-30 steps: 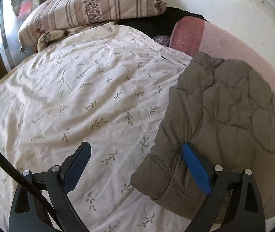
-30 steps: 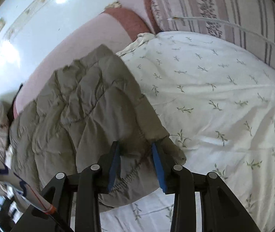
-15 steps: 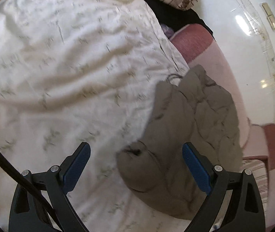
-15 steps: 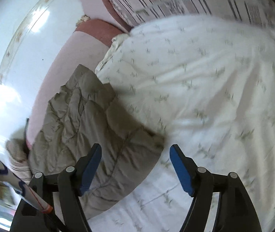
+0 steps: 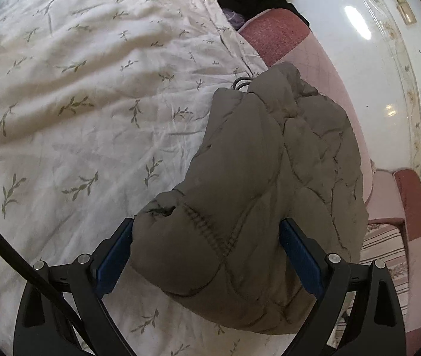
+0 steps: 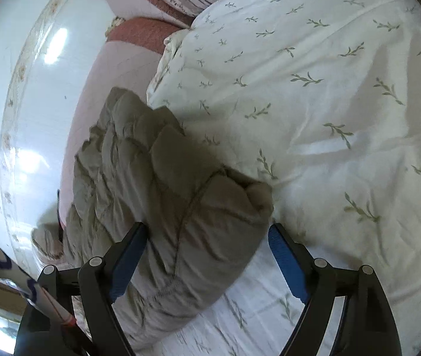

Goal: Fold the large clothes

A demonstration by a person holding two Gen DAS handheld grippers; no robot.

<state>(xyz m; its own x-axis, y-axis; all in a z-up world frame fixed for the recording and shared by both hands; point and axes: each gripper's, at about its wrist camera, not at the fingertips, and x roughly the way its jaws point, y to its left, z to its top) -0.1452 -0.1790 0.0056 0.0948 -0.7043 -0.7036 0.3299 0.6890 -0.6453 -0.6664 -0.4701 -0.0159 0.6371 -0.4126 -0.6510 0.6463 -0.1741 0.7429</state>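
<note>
On the bed: a folded grey-brown quilted jacket (image 5: 258, 184) lying on the leaf-print sheet (image 5: 92, 95).
Left gripper (image 5: 207, 252): jaws wide, straddling the jacket's end, gripping nothing.
Right gripper (image 6: 207, 255): jaws just opening wide, jacket corner between, unheld.

1. A puffy, quilted olive-brown jacket (image 5: 269, 178) lies folded into a thick bundle on the bed, its stitched panels creased and bulging.
2. In the left wrist view it occupies the near right, stretching away toward the bed's far right edge.
3. In the right wrist view, the bundle (image 6: 163, 207) sits near left, one rounded, folded end pointing right.
</note>
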